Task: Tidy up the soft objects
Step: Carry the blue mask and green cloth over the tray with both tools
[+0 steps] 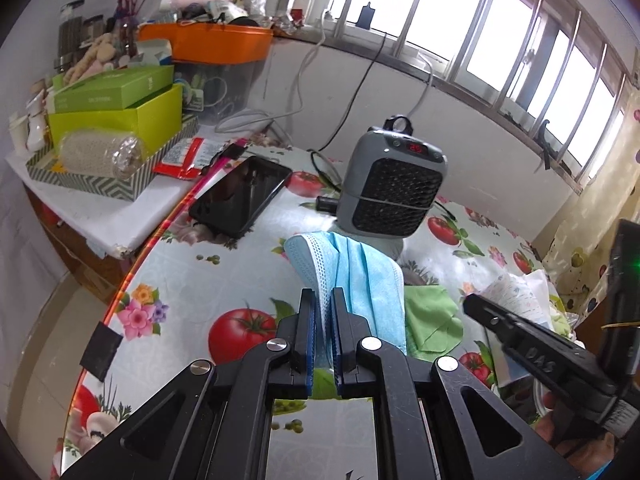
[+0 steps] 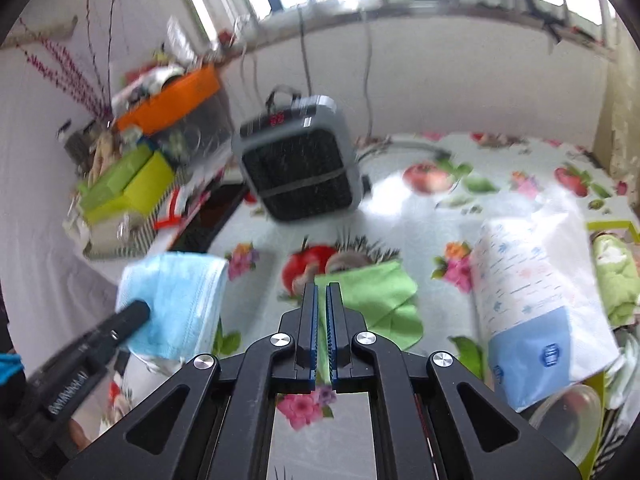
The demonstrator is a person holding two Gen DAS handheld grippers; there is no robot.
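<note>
gripping blue mask (image 1: pixel 360 276) in left claw (image 1: pixel 323 300), green cloth (image 2: pixel 376 296) in right claw (image 2: pixel 322 292).

Each wrist camera looks forward and steeply down along its own fingers, close over the table (image 1: pixel 248 264), toward the window wall, both views sharing the heater (image 1: pixel 394 184), mask (image 2: pixel 176 300) and green cloth (image 2: pixel 380 296)
</note>
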